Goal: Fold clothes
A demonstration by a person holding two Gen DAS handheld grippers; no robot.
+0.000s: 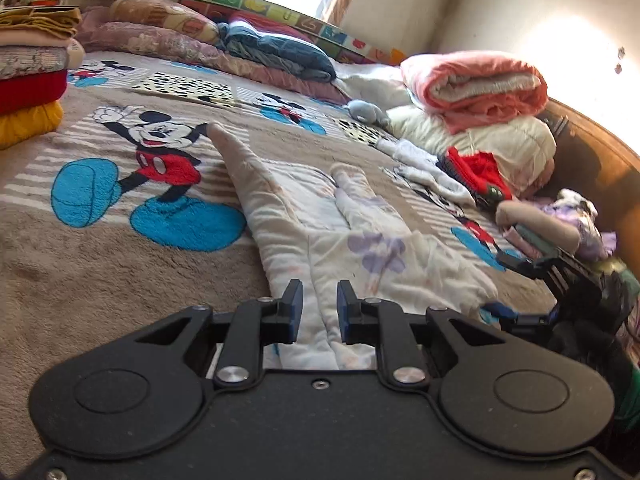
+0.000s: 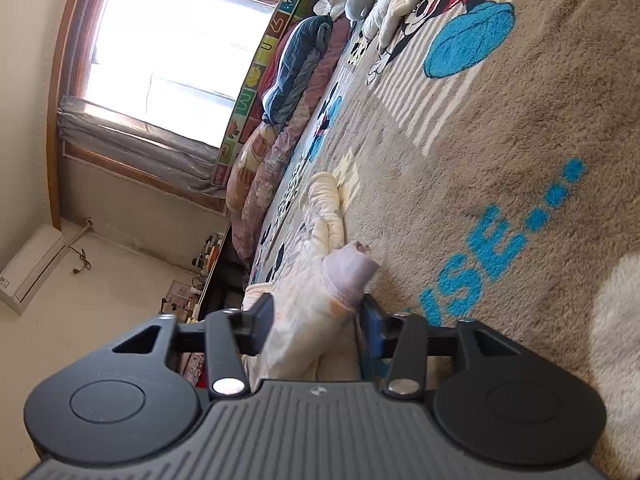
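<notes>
A pale cream garment with faint purple print (image 1: pixel 320 216) lies spread on the Mickey Mouse blanket (image 1: pixel 120 240), one sleeve stretched toward the far left. My left gripper (image 1: pixel 319 300) is open over the garment's near edge, cloth between the fingers. My right gripper (image 2: pixel 318 312) is open around a bunched part of the same garment (image 2: pixel 320 280), with a purple cuff (image 2: pixel 350 270) just ahead of the fingers. The right gripper also shows in the left wrist view (image 1: pixel 560 280) at the garment's right edge.
Folded blankets (image 1: pixel 32 64) are stacked at the far left. Pillows and quilts (image 1: pixel 240 44) line the wall under the window. A pink blanket on a cream pillow (image 1: pixel 476 84) and loose clothes (image 1: pixel 476 176) lie at the right by the wooden headboard (image 1: pixel 592 168).
</notes>
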